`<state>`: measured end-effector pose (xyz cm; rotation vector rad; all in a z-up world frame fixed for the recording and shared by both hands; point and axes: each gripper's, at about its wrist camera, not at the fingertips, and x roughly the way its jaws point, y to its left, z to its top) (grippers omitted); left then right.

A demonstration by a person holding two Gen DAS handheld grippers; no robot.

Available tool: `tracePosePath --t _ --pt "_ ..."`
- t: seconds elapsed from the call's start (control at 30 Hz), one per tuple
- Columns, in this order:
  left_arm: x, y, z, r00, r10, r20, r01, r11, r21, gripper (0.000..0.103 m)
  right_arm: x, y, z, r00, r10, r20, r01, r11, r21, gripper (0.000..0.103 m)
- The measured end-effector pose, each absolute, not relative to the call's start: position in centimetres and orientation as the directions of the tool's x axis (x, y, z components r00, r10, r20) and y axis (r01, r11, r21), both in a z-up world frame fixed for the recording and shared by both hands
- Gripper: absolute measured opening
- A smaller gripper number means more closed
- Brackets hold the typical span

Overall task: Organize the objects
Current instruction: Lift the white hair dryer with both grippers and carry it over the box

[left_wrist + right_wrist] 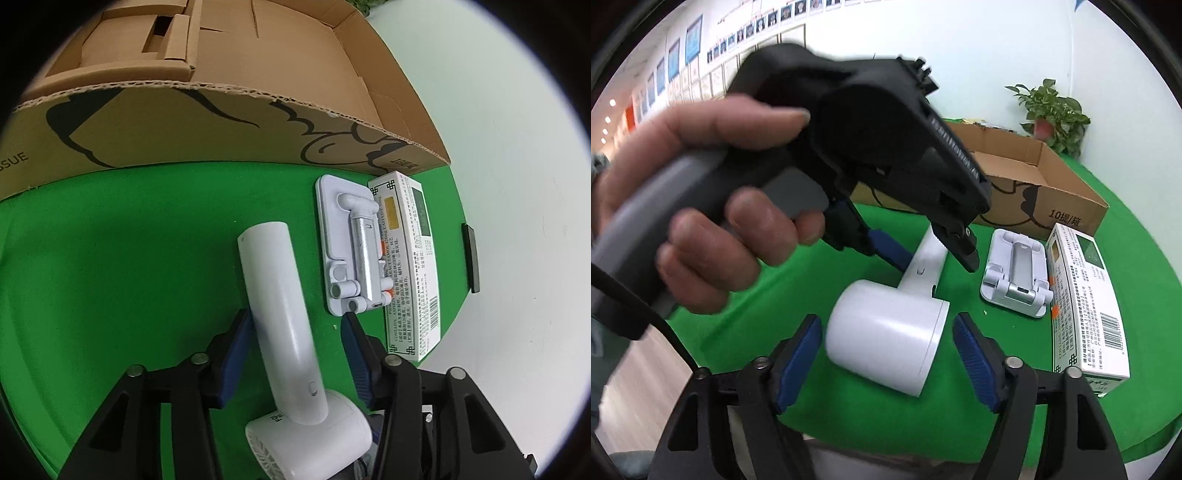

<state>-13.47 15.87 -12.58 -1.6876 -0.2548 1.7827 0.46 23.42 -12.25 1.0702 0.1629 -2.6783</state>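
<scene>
**Handheld fan flanked by both grippers on green cloth**

Blue-padded fingers of the right gripper (886, 354) are being held spread, released, on either side of the round head of the white handheld fan (886, 332); neither pad is seen touching it. The fan is lying on the green cloth (110, 277), its handle pointing toward the cardboard box (221, 122).

The left gripper (295, 350) is being held by a hand (701, 206) over the handle, its jaws also parted: the left pad (240, 332) is lying against or just beside the handle, while the other pad is standing apart from it.

Just beside the fan, a folded white phone stand (347, 251) is lying flat, with a white-and-green medicine box (413, 266) touching its far side. Both are positioned near the box's front wall.

A potted plant (1052, 110) is standing behind the cardboard box. A small dark object (471, 258) is lying at the cloth's edge, not identifiable.
</scene>
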Motion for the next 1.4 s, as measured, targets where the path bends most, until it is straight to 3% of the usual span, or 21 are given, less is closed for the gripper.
tracePosePath --t 0.03,0.37,0.93,1.4 --pt "-13.4 15.7 -12.6 0.04 0.563 -0.826 -0.33 -0.772 -0.543 0.032 0.3 23.2 -12.5 -0.692 -0.183 -0.699 0.268 -0.963 -0.013 0.063" --pt "-11.3 14.9 -10.8 -0.028 0.583 -0.812 -0.355 -0.765 -0.537 0.031 1.9 22.5 -12.1 -0.722 -0.161 -0.673 0.267 -0.962 -0.056 0.061" --pt "-12.8 13.7 4.5 -0.335 0.574 -0.747 -0.459 -0.792 -0.402 0.03 -1.1 21.9 -2.4 -0.85 -0.226 -0.476 0.27 -0.962 -0.027 0.061" --pt "-21.9 17.1 9.5 -0.326 0.573 -0.752 -0.436 -0.797 -0.418 0.031 -12.7 24.2 4.6 -0.804 -0.278 -0.525 0.3 -0.953 0.046 0.06"
